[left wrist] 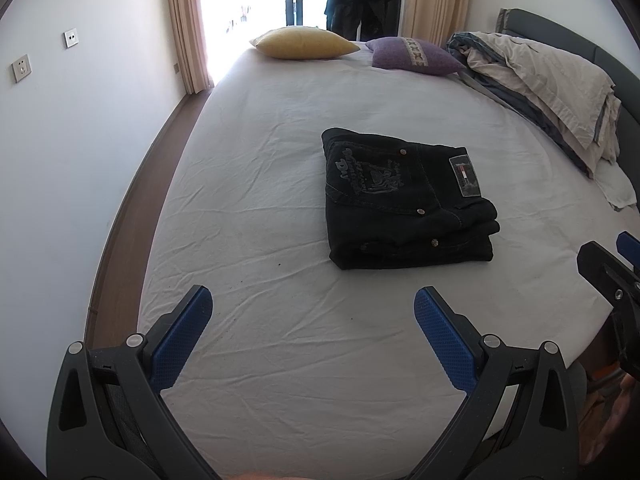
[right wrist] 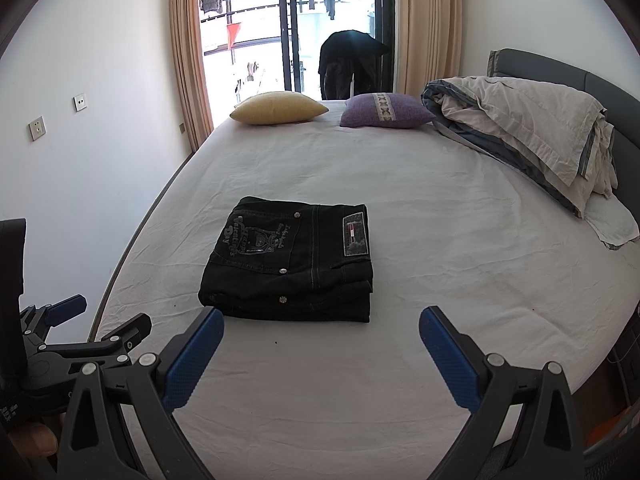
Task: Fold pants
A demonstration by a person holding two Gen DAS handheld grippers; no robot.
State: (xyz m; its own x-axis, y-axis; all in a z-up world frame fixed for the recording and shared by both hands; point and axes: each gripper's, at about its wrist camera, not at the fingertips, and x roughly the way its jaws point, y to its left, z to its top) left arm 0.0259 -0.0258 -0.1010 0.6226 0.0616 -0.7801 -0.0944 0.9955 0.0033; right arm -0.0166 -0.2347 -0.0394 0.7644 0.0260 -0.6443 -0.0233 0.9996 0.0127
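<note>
A pair of black jeans (left wrist: 408,200) (right wrist: 294,260) lies folded into a compact stack on the white bed sheet (left wrist: 260,184) (right wrist: 440,240), printed back pocket and waistband patch facing up. My left gripper (left wrist: 314,296) hangs open over the sheet, short of the jeans and to their left, with nothing between its blue pads. My right gripper (right wrist: 322,318) is open too, its fingertips just in front of the stack's near edge and apart from it. Each gripper shows at the edge of the other's view: the right one (left wrist: 612,272) and the left one (right wrist: 96,320).
A yellow pillow (right wrist: 280,108) and a purple pillow (right wrist: 386,110) lie at the far end of the bed. A bundled grey duvet (right wrist: 532,136) fills the right side by the headboard. A white wall (right wrist: 80,160) runs close along the left. Dark clothes (right wrist: 352,64) hang by the balcony door.
</note>
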